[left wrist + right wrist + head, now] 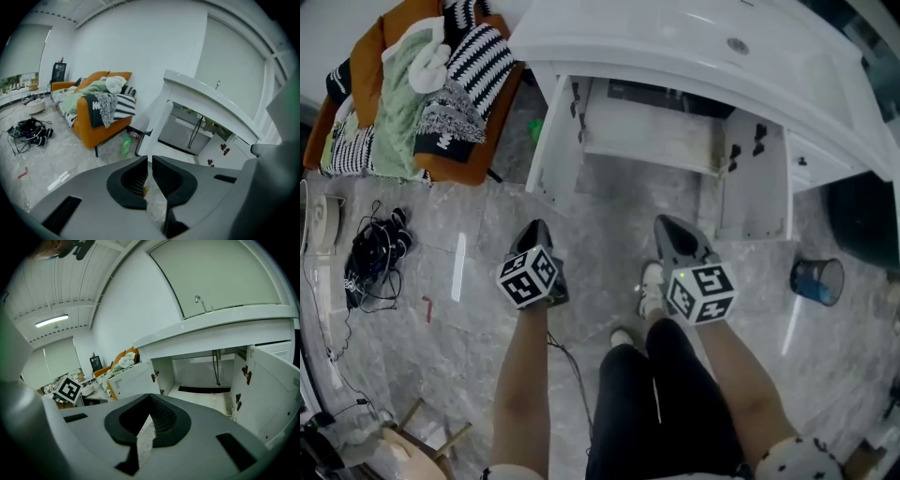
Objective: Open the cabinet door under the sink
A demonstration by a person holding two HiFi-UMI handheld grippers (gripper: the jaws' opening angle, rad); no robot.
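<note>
- the room has a pale marble floor. a white sink cabinet stands at the top of the head view. an orange couch heaped with blankets is off to the left, and a tangle of cables and a small blue bin sit on the floor.
- head view: the left door and the right door under the sink both stand swung wide. the bare cabinet inside shows between them, so the opening looks done.
- the left tongs and the right tongs hang over the floor in front of the person's legs. they are well apart from both doors and touch nothing. with the doors already out, there is likely nothing left for them to pull.
- left gripper view: the jaws of the left tongs are almost together, with only a thin slit between the tips and nothing in it. past them the left door shows nearly edge-on, with a drain pipe inside the cabinet. a green bottle lies on the floor by the couch.
- right gripper view: the right tongs are closed tip to tip and hold nothing. they point straight into the open cabinet, with a door on each side, the pipe at the back and a tap above.
</note>
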